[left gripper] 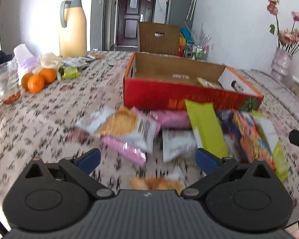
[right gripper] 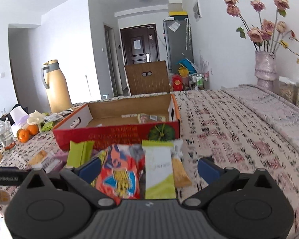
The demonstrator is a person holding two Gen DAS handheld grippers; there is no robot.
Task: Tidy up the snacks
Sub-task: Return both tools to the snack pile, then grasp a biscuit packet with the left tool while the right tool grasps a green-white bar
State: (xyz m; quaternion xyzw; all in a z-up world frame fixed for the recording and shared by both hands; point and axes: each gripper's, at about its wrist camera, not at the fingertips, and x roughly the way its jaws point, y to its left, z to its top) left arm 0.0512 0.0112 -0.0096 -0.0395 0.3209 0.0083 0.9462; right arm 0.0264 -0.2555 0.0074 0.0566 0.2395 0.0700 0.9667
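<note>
Both the left gripper [left gripper: 147,157] and right gripper [right gripper: 149,166] hover level, jaws wide, over blurred foil snack packets [left gripper: 129,127] before the red cardboard box [right gripper: 117,133].

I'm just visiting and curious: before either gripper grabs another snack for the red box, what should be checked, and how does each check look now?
1. Left gripper open and holding nothing: ok.
2. Right gripper open and holding nothing: ok.
3. Snack within the right jaws' span: ok, the white and green packet lies between them.
4. Red box open on top with room inside: ok, mostly bare floor, one packet in the far right corner.
5. Exact grip point: cannot tell, the pile is blurred.
6. The two grippers apart from each other: ok.
</note>
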